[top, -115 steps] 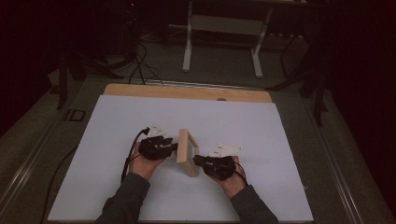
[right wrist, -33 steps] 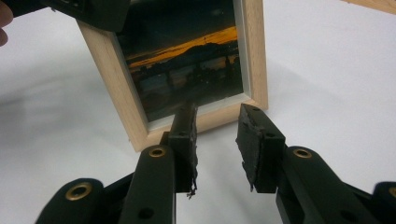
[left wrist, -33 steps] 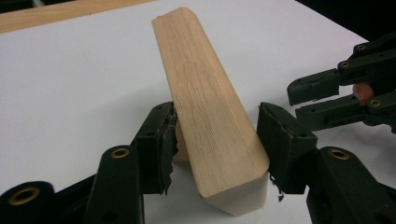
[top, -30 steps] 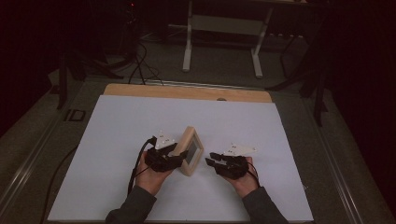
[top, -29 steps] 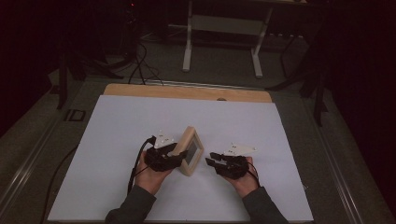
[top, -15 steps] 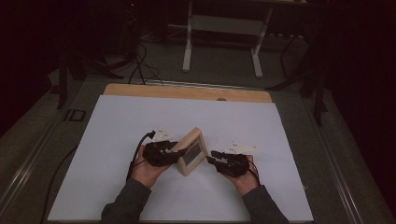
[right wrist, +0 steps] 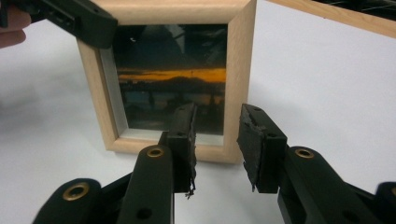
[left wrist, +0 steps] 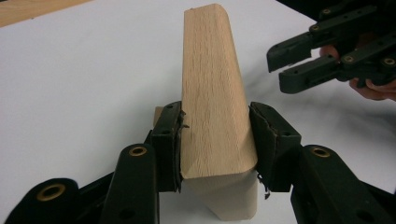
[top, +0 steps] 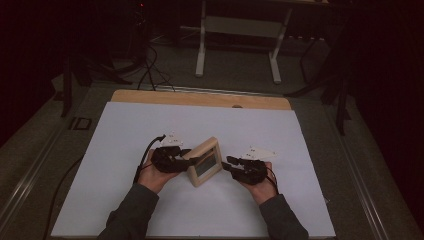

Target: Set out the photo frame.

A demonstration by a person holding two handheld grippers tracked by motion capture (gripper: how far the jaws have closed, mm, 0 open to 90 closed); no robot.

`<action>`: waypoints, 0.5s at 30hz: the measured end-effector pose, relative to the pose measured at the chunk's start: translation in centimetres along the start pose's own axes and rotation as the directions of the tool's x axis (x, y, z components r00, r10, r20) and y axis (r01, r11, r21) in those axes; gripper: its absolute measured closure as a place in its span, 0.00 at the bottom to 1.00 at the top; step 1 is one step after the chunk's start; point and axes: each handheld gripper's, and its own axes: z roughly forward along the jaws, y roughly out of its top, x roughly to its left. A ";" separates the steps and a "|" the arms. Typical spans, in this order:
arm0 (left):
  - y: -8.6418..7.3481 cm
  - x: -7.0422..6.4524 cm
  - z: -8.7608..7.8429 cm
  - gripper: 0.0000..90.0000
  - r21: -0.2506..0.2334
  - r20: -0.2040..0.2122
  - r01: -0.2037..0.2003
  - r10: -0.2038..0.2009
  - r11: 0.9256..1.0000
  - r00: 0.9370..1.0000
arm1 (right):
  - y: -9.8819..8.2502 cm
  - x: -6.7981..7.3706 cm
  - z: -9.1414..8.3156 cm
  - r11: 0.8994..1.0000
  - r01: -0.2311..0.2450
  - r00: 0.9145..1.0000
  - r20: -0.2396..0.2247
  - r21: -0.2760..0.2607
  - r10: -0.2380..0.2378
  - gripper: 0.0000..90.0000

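Observation:
A small light-wood picture frame (top: 205, 161) with a sunset photo stands on edge on the white table cover (top: 300, 150). My left gripper (top: 186, 155) grips the frame's left side. In the left gripper view the pads (left wrist: 168, 140) press on both faces of the wooden edge (left wrist: 210, 93); these jaws have just been closing onto it. My right gripper (top: 229, 162) is held just right of the frame, open. In the right gripper view it (right wrist: 217, 135) faces the glass front (right wrist: 168, 74) with nothing between its jaws.
The table's bare wooden far edge (top: 200, 98) shows beyond the white cover. On the dark floor behind stand a metal stand's white legs (top: 237, 45) and loose cables (top: 150, 65). The person's forearms come in from the bottom.
The frame has turned in my left gripper, so its glass front faces more toward the right gripper. The left hand shifted a little; the right hand stayed about where it was.

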 end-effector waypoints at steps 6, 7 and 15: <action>0.3 0.5 0.2 0.65 0.008 0.032 -0.036 0.036 0.999 0.999 | 0.6 -0.5 0.2 1.000 -0.010 1.000 0.008 -0.005 0.010 0.69; 0.4 0.6 0.2 0.65 0.010 0.038 -0.041 0.040 0.999 0.998 | 0.7 -0.6 0.2 1.000 -0.015 1.000 0.007 -0.007 0.015 0.68; 0.4 1.3 0.4 0.65 -0.002 0.084 -0.082 0.081 0.997 0.993 | 1.5 -0.9 0.9 1.000 -0.012 1.000 -0.011 -0.005 0.012 0.59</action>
